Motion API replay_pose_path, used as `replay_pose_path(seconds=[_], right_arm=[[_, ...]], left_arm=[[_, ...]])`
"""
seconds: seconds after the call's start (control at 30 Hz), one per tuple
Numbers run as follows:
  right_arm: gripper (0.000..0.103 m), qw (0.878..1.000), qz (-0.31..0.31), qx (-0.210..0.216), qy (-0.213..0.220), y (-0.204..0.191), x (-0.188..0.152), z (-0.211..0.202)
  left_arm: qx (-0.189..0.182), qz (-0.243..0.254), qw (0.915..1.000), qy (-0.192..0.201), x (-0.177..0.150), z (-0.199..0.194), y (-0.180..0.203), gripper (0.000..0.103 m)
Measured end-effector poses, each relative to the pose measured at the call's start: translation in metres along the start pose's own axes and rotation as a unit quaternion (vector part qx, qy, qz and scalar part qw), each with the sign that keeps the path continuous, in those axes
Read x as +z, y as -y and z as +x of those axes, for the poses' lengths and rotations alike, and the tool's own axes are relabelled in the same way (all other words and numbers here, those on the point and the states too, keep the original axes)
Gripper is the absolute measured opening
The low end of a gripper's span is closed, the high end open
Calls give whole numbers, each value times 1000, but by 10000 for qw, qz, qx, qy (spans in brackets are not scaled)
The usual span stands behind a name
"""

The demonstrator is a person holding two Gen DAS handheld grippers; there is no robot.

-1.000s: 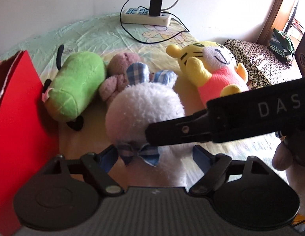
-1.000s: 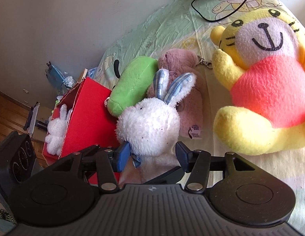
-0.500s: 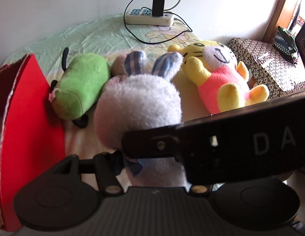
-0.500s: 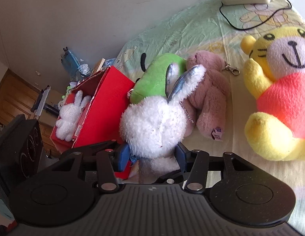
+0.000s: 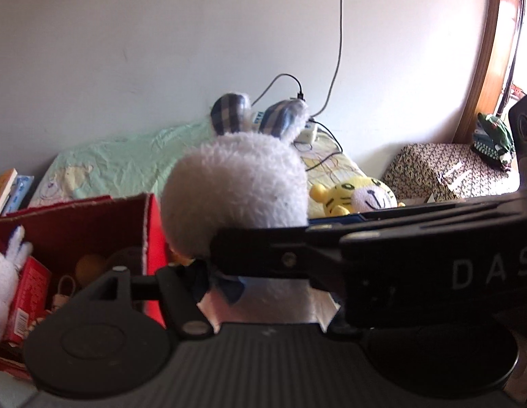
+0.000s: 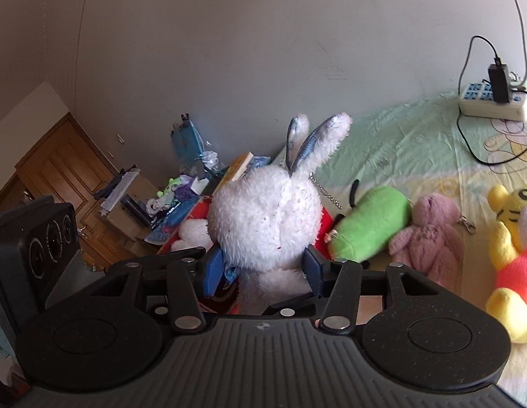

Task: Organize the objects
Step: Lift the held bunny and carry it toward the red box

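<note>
while the white plush rabbit [image 6: 266, 217] sits upright with its checked blue ears [image 5: 256, 115] pointing up, the right hand-held gripper [image 6: 261, 268] is clenched on it, one blue pad [image 6: 214, 268] pressed against each side of its lower body. the left hand-held gripper [image 5: 263, 292] also reaches the rabbit's underside; its left finger [image 5: 181, 292] lies against the toy near the blue bow, but the right gripper's black body crosses over the other finger, so i cannot tell whether it grips or not. the rabbit is raised off the bed [image 6: 416, 136], beside and above the open red box [image 5: 93, 224] at the bed's near left edge. inside the box lie another white plush [image 5: 4, 272] and a small red carton [image 5: 28, 292]. on the bed's sheet, to the right, a green plush [image 6: 372, 221] touches a pink plush bear [image 6: 430, 234], and a yellow tiger plush [image 6: 515, 238] in a pink top lies near the right edge. a white power strip [image 6: 491, 102] with a black plug rests at the bed's far edge against the wall.
</note>
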State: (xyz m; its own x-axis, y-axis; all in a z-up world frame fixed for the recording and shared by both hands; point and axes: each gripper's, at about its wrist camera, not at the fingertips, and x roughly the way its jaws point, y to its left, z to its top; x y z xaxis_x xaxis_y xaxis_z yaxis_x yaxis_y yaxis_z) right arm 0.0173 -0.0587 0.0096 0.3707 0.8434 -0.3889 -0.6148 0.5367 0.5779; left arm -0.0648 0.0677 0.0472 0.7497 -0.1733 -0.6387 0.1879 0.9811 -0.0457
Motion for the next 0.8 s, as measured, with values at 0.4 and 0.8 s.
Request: replay_pose_path(seconds=[0.4,0.8], right_arm=[[54,9950,830,298,-477,-55,8,122],[53,9780,1755,-332,-1075,-61,-2,219]], left_arm=[[394,-340,9986,37,-10,-26,-126,72],[662,-559,9943,-625,-42,6,-225,76]])
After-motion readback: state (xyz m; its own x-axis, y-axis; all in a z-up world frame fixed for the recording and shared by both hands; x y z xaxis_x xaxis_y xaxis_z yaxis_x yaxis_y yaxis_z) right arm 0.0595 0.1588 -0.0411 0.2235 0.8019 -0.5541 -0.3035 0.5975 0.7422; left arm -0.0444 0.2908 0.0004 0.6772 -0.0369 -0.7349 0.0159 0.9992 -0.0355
